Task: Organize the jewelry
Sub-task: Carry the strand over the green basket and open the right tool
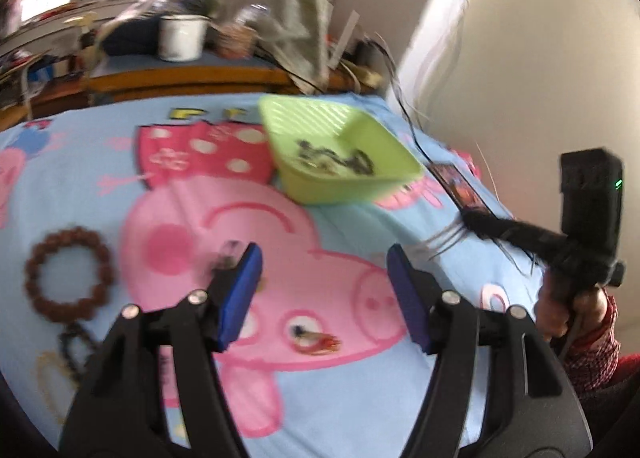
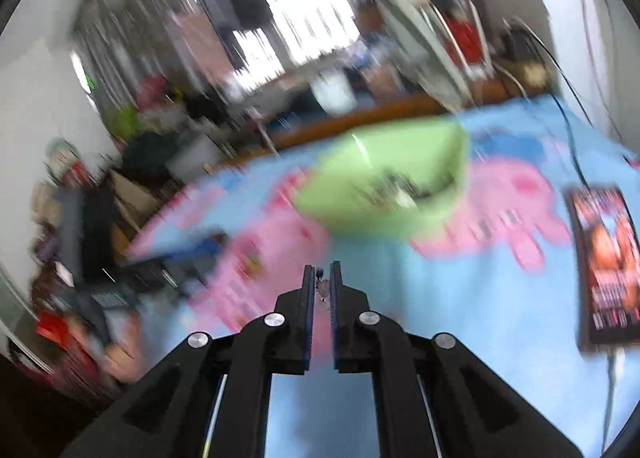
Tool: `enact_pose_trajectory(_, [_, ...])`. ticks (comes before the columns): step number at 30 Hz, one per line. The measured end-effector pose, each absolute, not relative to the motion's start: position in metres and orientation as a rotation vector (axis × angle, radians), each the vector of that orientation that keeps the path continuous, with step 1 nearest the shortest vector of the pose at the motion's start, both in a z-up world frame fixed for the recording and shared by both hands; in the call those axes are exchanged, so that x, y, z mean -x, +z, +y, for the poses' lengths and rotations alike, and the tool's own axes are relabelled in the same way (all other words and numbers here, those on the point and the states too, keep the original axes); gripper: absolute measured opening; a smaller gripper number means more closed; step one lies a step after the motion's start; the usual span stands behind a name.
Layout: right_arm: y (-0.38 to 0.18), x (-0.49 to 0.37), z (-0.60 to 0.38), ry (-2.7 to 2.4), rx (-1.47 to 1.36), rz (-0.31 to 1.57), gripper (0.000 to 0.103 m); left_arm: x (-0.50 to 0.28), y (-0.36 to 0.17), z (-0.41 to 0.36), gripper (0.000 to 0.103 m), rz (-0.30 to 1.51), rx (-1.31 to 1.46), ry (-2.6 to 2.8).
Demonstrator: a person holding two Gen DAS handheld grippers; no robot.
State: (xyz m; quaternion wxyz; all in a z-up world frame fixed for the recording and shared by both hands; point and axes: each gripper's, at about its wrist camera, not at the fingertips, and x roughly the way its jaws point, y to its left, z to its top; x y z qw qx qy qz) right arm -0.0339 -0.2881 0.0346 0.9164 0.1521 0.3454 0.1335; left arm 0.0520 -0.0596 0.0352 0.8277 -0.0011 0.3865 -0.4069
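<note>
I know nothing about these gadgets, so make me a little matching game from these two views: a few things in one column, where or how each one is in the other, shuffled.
Things:
1. green basket
2. brown bead bracelet
3. left gripper
4. right gripper

States:
A. jaws nearly shut, pinching a small piece of jewelry
B. lying on the blanket, at the left
C. jaws wide apart, nothing between them
D. holding dark jewelry inside

Pairs: 1-D, 2-B, 3-C, 4-A
</note>
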Motion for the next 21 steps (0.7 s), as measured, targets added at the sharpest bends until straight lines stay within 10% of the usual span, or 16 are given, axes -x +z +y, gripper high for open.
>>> enact_pose_trajectory(5, [0.005,0.060,-0.283,0.207,-0.136,0.753,0.025,-0.040,0.019,-0.107,0.068,0.859,-0.118,-0.948])
enact_pose_trajectory(15, [-0.015,0.042,-0.256,0.191,0.164,0.823,0.031,-0.046,-0.013,-0.159,0.067,0.964,-0.213,-0.979])
enact_pose_trajectory(18, [-0.017,0.031,-0.259,0.215,0.149,0.843,0.032,-0.051,-0.015,-0.160,0.023,0.983,-0.194,-0.996])
enact_pose_trajectory(21, [-0.017,0.022,-0.260,0.235,0.148,0.849,0.032,-0.062,-0.019,-0.151,0.011,1.049,-0.093,-1.037])
